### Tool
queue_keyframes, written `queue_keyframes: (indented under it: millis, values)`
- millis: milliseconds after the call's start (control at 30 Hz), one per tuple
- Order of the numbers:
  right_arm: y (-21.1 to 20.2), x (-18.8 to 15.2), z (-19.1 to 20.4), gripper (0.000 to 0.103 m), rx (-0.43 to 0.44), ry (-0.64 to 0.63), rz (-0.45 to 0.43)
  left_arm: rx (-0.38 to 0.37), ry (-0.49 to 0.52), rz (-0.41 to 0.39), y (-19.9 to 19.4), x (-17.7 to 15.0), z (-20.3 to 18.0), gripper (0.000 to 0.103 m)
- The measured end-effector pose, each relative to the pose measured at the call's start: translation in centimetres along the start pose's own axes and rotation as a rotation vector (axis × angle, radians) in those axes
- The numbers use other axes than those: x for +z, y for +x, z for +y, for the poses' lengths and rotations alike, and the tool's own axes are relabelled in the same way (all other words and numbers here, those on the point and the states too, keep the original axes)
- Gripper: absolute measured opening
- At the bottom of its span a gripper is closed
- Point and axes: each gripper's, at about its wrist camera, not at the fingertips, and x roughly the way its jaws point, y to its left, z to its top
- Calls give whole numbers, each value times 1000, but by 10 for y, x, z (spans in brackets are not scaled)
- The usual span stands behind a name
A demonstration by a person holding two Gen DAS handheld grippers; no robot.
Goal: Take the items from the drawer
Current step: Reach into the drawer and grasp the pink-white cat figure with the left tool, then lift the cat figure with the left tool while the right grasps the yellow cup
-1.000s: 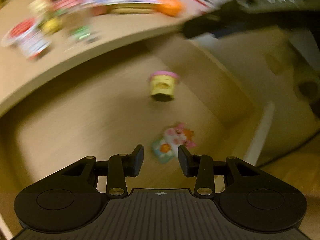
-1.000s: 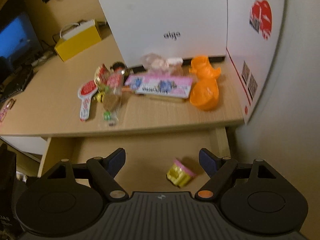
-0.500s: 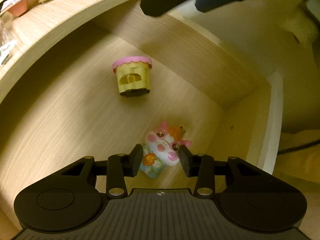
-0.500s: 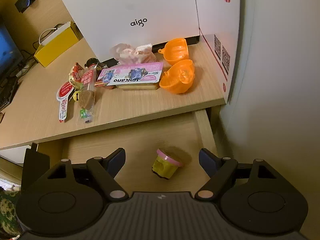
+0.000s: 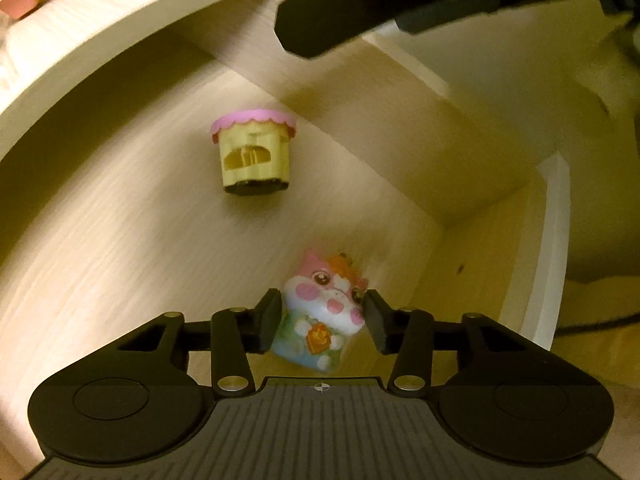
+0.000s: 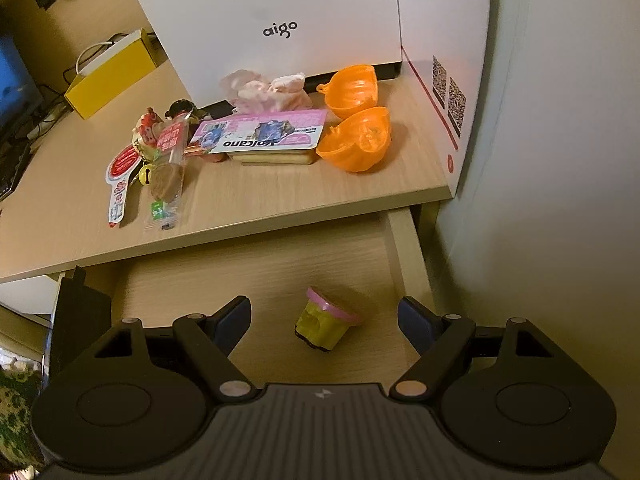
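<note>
As it lies, cat figurine (image 5: 326, 312) head-end toward drawer (image 5: 472, 184) corner.

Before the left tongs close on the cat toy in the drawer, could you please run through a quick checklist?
1. Cat toy between the left tongs, whose jaws have just been opening: ok.
2. Pads pressing on the toy: not ok; a gap shows on the right side.
3. Yellow cup apart from the toy: ok.
4. Right tongs open, above the cup, holding nothing: ok.
5. Drawer pulled out: ok.
6. Fingertips reaching the drawer floor: cannot tell.
</note>
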Motion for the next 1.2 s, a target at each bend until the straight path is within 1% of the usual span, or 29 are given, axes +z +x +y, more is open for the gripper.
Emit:
queue_keyframes:
  millis: [67, 133, 200, 300, 367, 400, 467, 500, 567, 633, 700, 800, 900, 967, 1000, 1133, 1200]
  values:
    - [0, 0, 1, 81, 1, -11, -2, -3, -14, 30, -1, -1, 2, 48]
    - [-1, -1, 3, 81, -17, -32, -16, -18, -48, 74, -3, -3, 7, 47]
    - [-2, 0, 3, 81, -54, -52, -36, -22, -79, 77, -9, -6, 14, 46]
    - [0, -1, 3, 81, -88, -84, -52, 10, -164, 11, -29, -15, 29, 45]
    - [4, -6, 11, 81, -108, -155, -49, 26, -249, -53, -47, -26, 42, 45]
    - [8, -9, 16, 81, -114, -204, -38, 31, -292, -91, -58, -33, 46, 45]
    - [19, -16, 27, 81, -100, -282, 4, 54, -401, -174, -80, -51, 56, 45]
    - [26, -19, 32, 81, -83, -310, 32, 71, -459, -205, -84, -49, 59, 45]
    - [39, -23, 40, 81, -69, -357, 76, 110, -586, -259, -98, -69, 67, 44]
    - [54, -24, 47, 81, -101, -405, 109, 137, -673, -293, -107, -85, 71, 44]
    - [68, -20, 54, 80, -149, -448, 130, 159, -738, -327, -113, -98, 74, 44]
    - [85, -14, 61, 80, -188, -499, 149, 202, -773, -349, -124, -113, 71, 44]
    - [97, -10, 67, 78, -185, -545, 162, 200, -771, -362, -134, -122, 64, 44]
    - [106, -7, 69, 69, -175, -556, 184, 196, -759, -362, -135, -122, 60, 44]
    - [111, -6, 69, 67, -173, -563, 193, 197, -754, -361, -138, -123, 59, 44]
    - [121, -2, 67, 47, -167, -568, 225, 194, -743, -352, -139, -125, 58, 44]
    - [118, -2, 66, 45, -151, -549, 228, 191, -735, -345, -139, -127, 57, 44]
